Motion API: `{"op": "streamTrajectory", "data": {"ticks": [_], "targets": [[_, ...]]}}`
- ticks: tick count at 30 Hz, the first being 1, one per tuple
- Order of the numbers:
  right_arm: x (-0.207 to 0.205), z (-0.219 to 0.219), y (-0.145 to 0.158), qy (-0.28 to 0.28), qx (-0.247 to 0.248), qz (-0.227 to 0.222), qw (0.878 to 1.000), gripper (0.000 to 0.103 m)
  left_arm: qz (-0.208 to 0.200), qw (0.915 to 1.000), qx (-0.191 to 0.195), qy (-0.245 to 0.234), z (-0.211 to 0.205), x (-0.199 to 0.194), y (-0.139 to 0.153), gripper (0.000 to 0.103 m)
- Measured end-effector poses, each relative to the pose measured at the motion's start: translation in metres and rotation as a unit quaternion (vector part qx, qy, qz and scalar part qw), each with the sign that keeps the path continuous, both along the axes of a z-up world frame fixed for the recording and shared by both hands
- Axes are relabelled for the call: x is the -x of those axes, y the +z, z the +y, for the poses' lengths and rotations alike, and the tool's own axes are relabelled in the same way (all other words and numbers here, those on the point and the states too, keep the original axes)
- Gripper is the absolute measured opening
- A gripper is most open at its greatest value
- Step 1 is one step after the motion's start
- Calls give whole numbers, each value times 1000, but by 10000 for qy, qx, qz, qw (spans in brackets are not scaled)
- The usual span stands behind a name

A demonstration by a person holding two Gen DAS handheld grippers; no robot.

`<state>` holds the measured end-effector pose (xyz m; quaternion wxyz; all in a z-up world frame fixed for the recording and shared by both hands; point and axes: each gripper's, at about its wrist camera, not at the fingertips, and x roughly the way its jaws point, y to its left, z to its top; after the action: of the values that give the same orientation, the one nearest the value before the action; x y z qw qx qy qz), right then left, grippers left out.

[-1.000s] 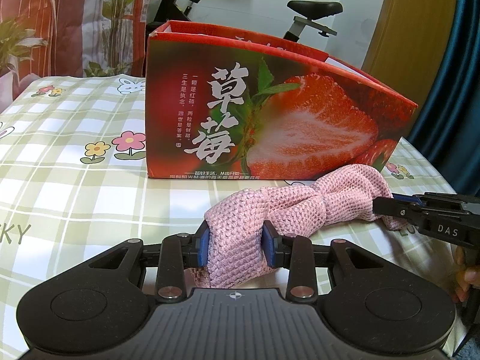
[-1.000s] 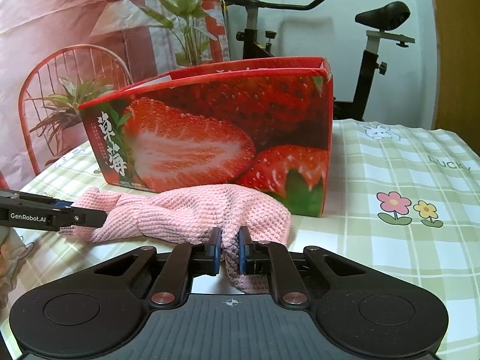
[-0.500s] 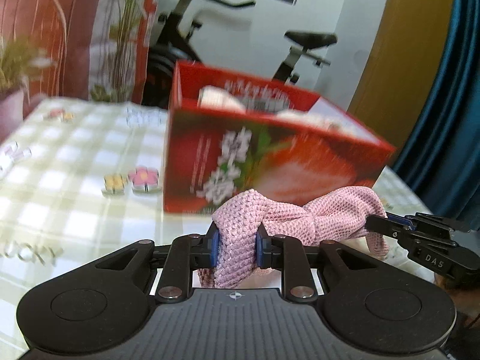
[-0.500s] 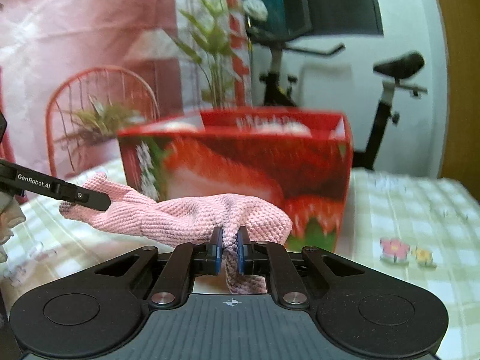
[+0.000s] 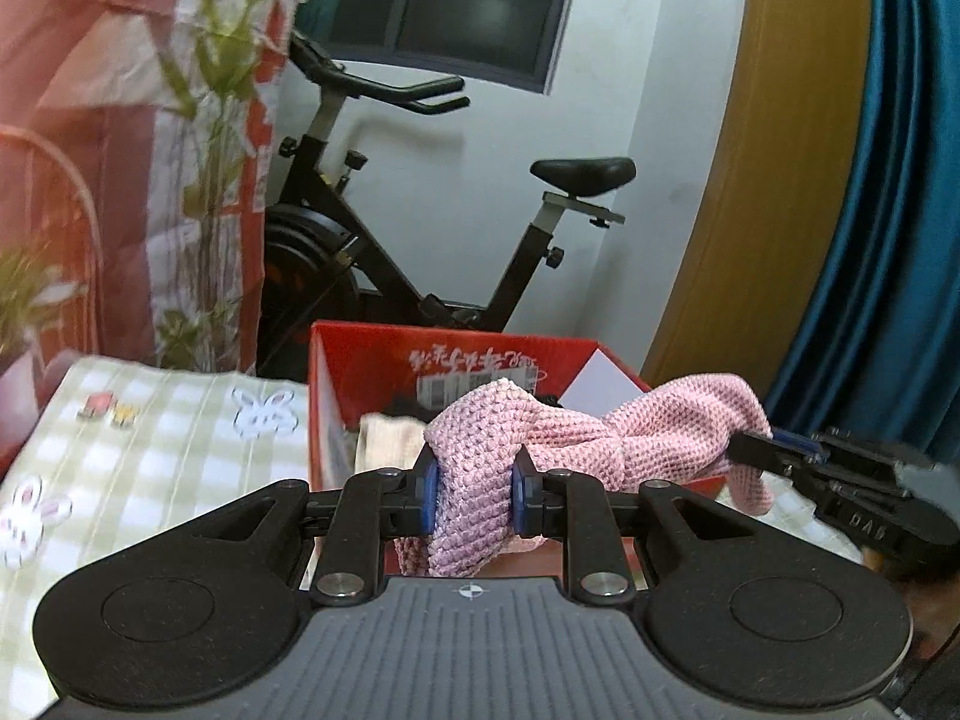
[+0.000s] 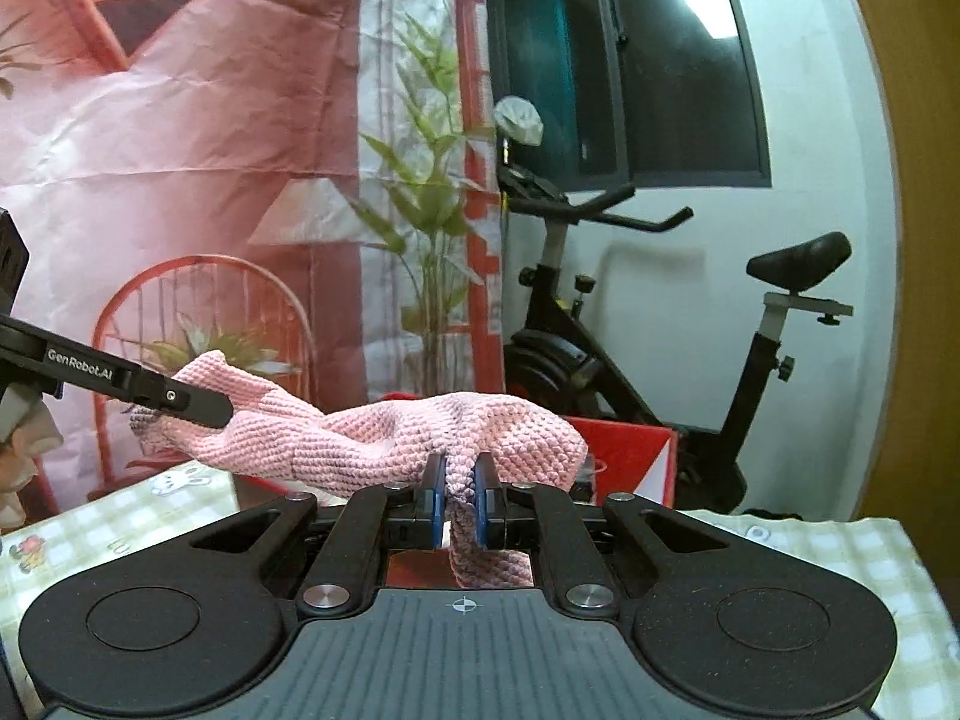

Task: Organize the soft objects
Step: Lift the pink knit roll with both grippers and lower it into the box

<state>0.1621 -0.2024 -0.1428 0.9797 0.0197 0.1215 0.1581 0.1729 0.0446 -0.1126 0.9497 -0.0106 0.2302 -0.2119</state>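
A pink knitted cloth (image 5: 636, 438) hangs stretched between both grippers, lifted off the table. My left gripper (image 5: 473, 495) is shut on one bunched end of it. My right gripper (image 6: 461, 501) is shut on the other end, with a strip of cloth (image 6: 384, 435) dangling below its pads. In the left wrist view the right gripper (image 5: 774, 450) reaches in from the right; in the right wrist view the left gripper (image 6: 198, 402) comes in from the left. Behind and below the cloth stands an open red strawberry box (image 5: 372, 354) with a cream soft item (image 5: 390, 438) inside.
The table wears a green checked cloth (image 5: 180, 438) with flower and rabbit prints. An exercise bike (image 5: 420, 228) stands beyond the box. A pink and red backdrop (image 6: 210, 150) with printed plants hangs at left, a blue curtain (image 5: 888, 240) at right. A person's hand (image 6: 24, 438) shows at the left edge.
Both grippers have risen together, lifting the pink cloth off the table to above the box rim. The box's open top and contents have come into sight. Both grips stayed shut.
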Motion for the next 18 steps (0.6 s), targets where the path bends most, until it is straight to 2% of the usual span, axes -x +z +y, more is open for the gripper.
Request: {"op": "streamTrajectory", "data": {"ticks": [6,12,15,18], "targets": [[-45,-3,13,3,371,643,9972,9,528,9977,-370,-214,-23,-60,0,24],[-78,7,4,174,805,1346,9875,9,1144,9886,-844,-502,-44,-94,-26,24],[-93,14,-3,239,850,1684,9818,9,1405,9853,-818,-523,-49,-107,-39,24],[-107,17,-8,196,671,1934,9786,9,1582,9820,-922,-462,-53,-118,-47,24]]}}
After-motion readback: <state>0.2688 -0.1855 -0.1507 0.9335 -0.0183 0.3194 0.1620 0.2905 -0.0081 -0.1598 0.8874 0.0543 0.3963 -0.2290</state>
